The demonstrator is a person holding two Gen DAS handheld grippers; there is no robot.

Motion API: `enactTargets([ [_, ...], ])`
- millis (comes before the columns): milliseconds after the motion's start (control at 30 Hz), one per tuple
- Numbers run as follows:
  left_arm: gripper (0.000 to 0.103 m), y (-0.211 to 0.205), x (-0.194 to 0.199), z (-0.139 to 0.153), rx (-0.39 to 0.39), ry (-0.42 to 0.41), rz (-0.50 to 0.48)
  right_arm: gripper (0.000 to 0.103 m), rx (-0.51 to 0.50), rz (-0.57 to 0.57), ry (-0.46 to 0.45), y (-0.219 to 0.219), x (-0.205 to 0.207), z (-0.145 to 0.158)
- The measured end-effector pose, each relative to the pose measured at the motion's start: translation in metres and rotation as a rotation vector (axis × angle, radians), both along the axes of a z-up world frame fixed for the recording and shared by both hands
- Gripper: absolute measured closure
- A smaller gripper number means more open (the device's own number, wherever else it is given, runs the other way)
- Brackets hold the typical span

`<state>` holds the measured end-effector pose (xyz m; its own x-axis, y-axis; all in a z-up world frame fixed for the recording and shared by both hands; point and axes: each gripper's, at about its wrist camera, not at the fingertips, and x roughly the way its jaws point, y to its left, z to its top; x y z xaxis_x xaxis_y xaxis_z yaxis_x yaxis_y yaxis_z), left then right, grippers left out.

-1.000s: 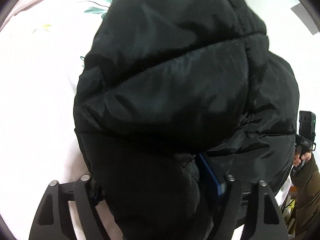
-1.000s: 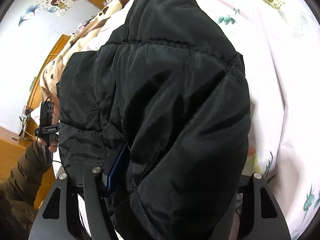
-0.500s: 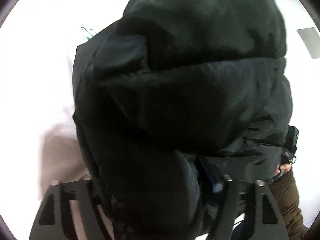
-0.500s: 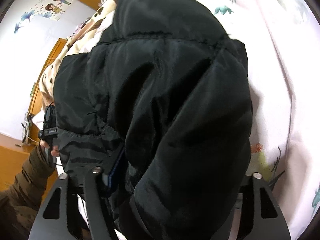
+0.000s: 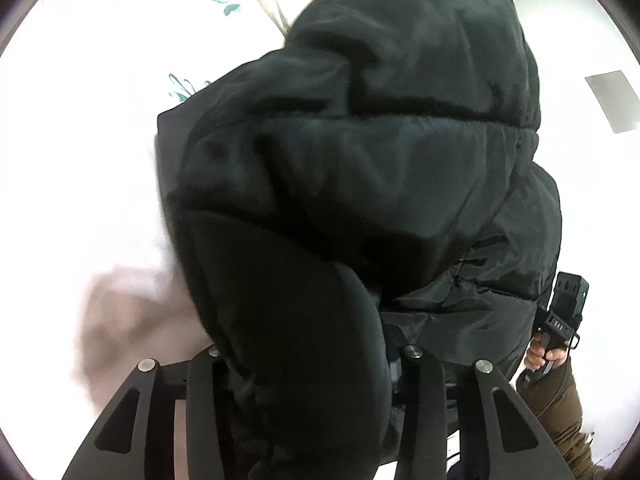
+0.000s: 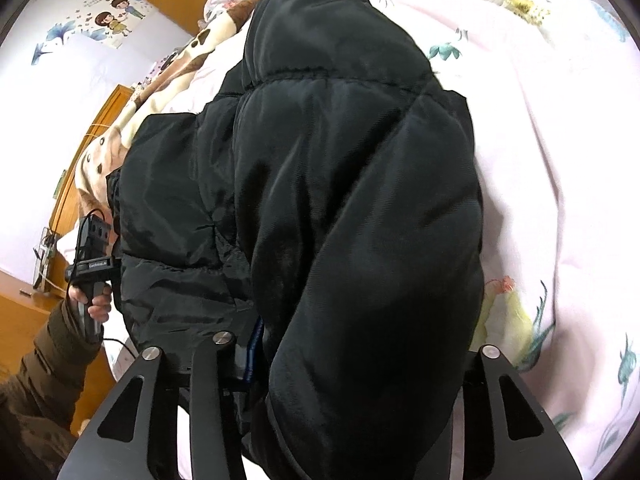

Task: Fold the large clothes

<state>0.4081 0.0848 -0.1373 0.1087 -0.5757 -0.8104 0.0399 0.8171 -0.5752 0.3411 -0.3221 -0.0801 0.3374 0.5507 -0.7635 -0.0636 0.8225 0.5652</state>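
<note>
The black puffer jacket (image 5: 360, 184) lies on the bed (image 5: 80, 160), bunched up directly ahead of both grippers and filling most of each wrist view. A thick padded fold of it runs down between the jaws of the left gripper (image 5: 312, 364), which are closing on it; a second ago those jaws stood much wider around the same fold. In that view the jacket's bulk has risen and leans further to the right than before, and a shadow now falls on the sheet to the gripper's left. The right gripper (image 6: 352, 344) likewise has a broad fold of the jacket between its jaws, and they too are closing, narrower than a second ago. The jacket ahead of it looks more heaped than earlier. Each view shows the person's other hand (image 6: 94, 300) gripping its handle off to the side, just beside the jacket's edge.
</note>
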Motion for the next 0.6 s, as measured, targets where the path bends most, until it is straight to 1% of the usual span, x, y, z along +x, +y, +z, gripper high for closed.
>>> enactTargets([
  [33, 0.061, 0.001, 0.0, 0.004, -0.004, -0.007, 0.008, 0.063, -0.003, -0.006, -0.008, 0.011, -0.005, 0.002],
  [67, 0.062, 0.0, -0.002, 0.006, -0.002, -0.012, 0.011, 0.065, -0.005, -0.01, -0.015, 0.011, -0.007, 0.005],
  [267, 0.067, 0.001, -0.005, 0.025, 0.021, -0.052, 0.017, 0.071, -0.01, -0.018, -0.055, 0.015, -0.014, 0.018],
  [367, 0.069, 0.004, -0.004, 0.035, 0.016, -0.082, 0.032, 0.072, 0.006, -0.023, -0.074, 0.019, -0.019, 0.022],
  [433, 0.069, 0.011, -0.003, 0.043, 0.015, -0.097, 0.033, 0.073, 0.022, -0.03, -0.092, 0.016, -0.021, 0.024],
  [467, 0.07, 0.017, -0.005, 0.043, 0.015, -0.103, 0.031, 0.073, 0.032, -0.033, -0.098, 0.016, -0.022, 0.025],
  [600, 0.07, 0.018, -0.003, 0.055, 0.035, -0.122, 0.016, 0.073, 0.057, -0.03, -0.126, 0.016, -0.025, 0.033],
])
